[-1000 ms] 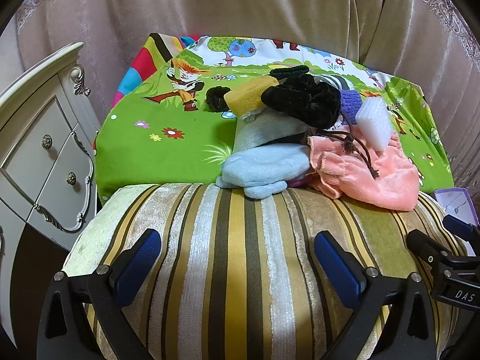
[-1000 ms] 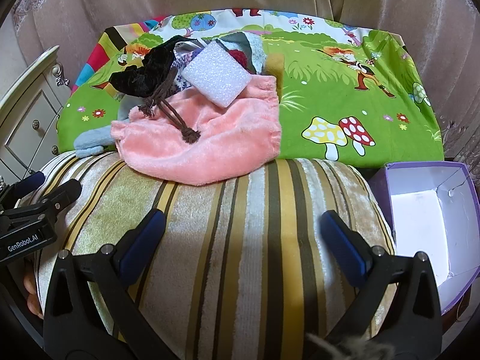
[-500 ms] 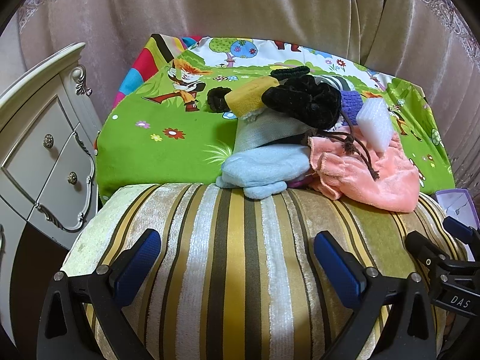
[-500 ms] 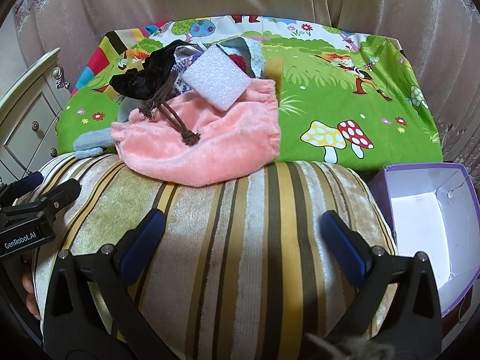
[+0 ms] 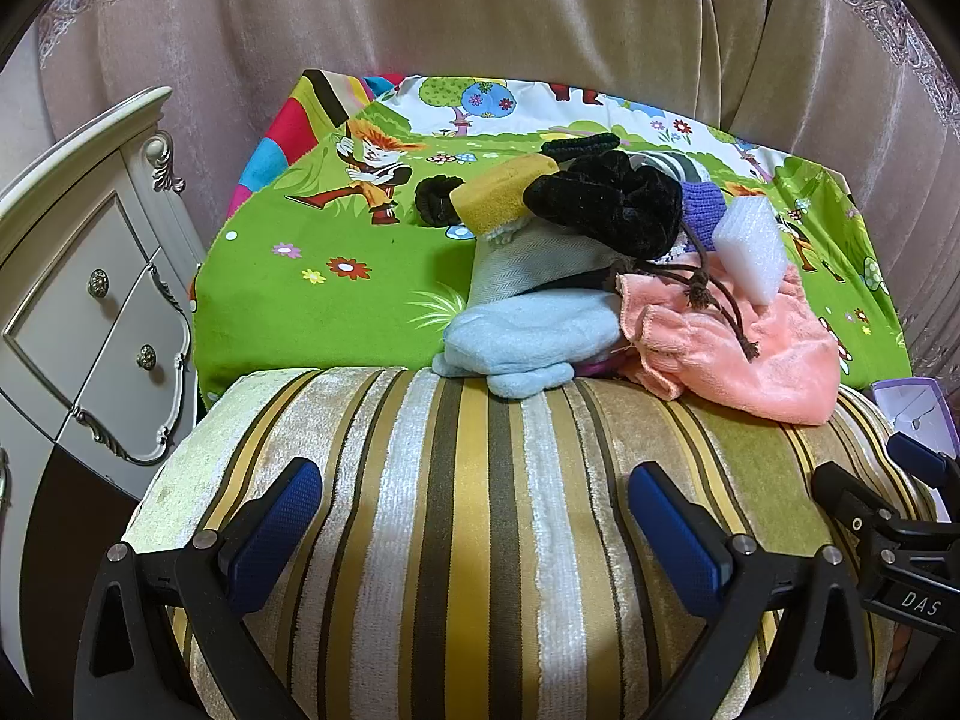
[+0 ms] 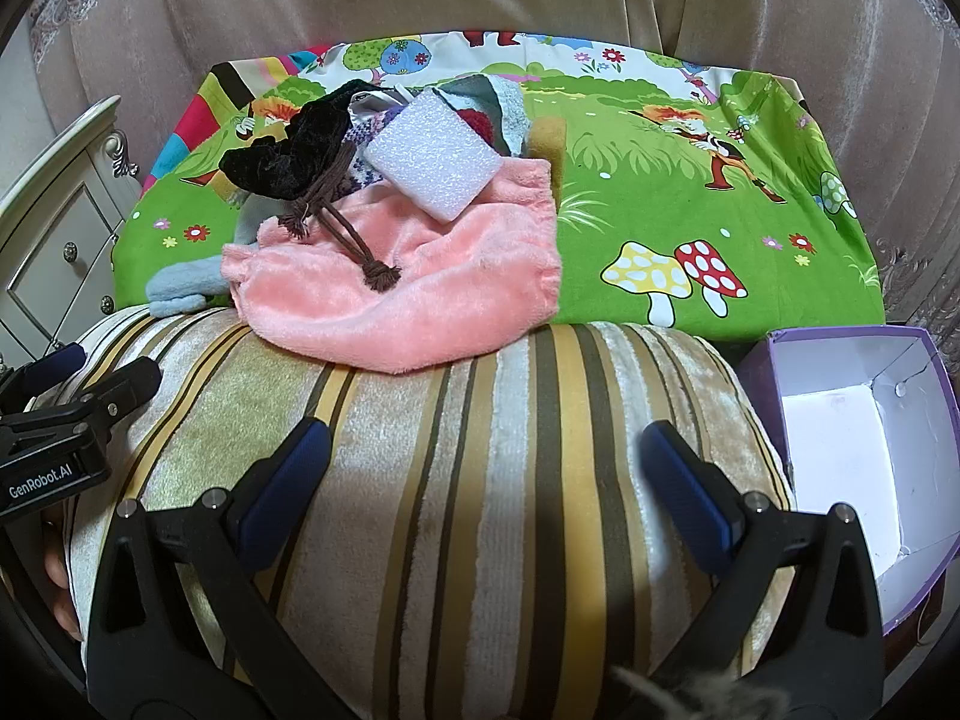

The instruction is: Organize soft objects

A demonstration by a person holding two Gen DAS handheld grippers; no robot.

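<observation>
A heap of soft things lies on the cartoon-print cloth [image 5: 312, 276] beyond a striped cushion [image 5: 468, 540]: a pink plush cloth [image 6: 408, 282], a light blue mitten [image 5: 528, 342], a black velvet pouch [image 5: 612, 204] with brown cords, a white foam block [image 6: 432, 162], a yellow sponge [image 5: 498, 192] and a purple knit piece [image 5: 699, 210]. My left gripper [image 5: 480, 534] hovers open over the cushion, well short of the heap. My right gripper [image 6: 480, 492] is open too, above the cushion's right half, the pink cloth just ahead.
An open purple box [image 6: 864, 444] with a white inside stands right of the cushion. A cream carved drawer chest [image 5: 78, 300] stands at the left. Pink curtains [image 5: 480, 30] hang behind the cloth. The cloth's right half [image 6: 690, 192] carries no objects.
Both views have crept slightly forward and up toward the heap. Both grippers stay open and nothing in the heap has moved.
</observation>
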